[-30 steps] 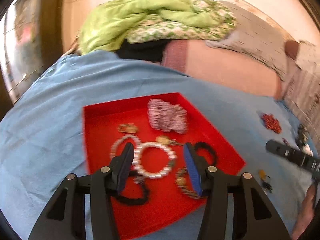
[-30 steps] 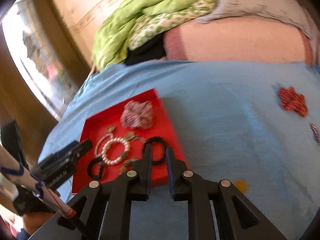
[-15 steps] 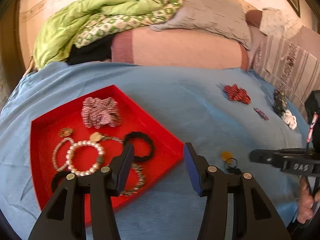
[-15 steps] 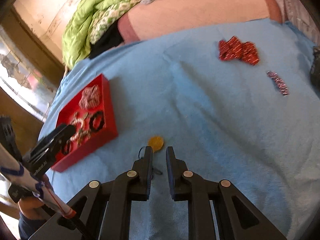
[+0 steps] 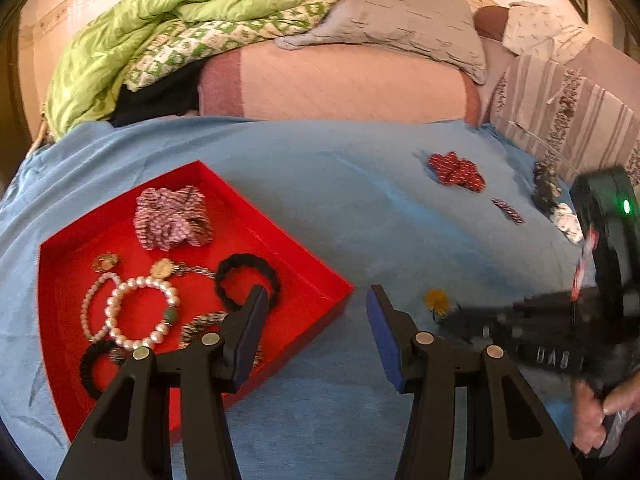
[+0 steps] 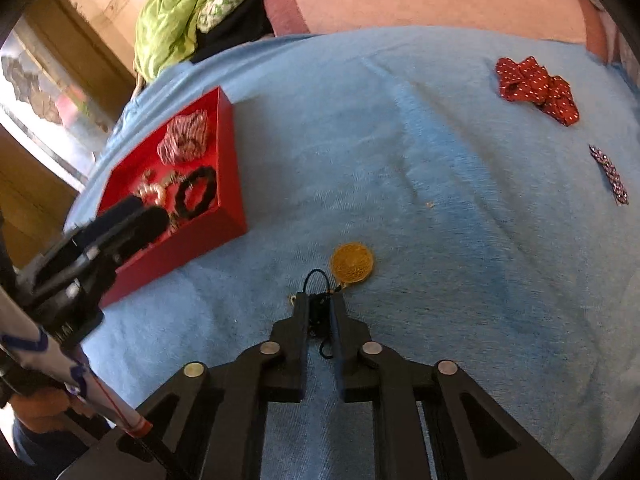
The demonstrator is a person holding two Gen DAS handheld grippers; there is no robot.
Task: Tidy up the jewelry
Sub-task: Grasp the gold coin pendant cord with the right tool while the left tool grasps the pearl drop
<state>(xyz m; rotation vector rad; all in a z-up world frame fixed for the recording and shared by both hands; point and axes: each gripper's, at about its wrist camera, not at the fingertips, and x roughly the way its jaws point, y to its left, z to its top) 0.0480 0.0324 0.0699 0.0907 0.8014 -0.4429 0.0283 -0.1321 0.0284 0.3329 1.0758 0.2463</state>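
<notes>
The right claw [image 6: 320,312] is pressing down on the blue bed cover [image 6: 460,208], its jaws having just been closing until nearly together, and they are pinching the dark cord [image 6: 318,312] of a pendant whose round gold disc [image 6: 352,263] is lying just beyond the tips, slightly to the right. The piece is running roughly along the claw's own line, disc farthest away. The red tray [image 5: 312,276] is sitting to the left of that grip, near but apart, already holding a pearl bracelet [image 5: 140,312] and a striped scrunchie [image 5: 172,218]. The left claw [image 5: 316,328] is hovering half open and empty over the tray's near corner, so the right hand is judged the nearer one for carrying the pendant leftward
</notes>
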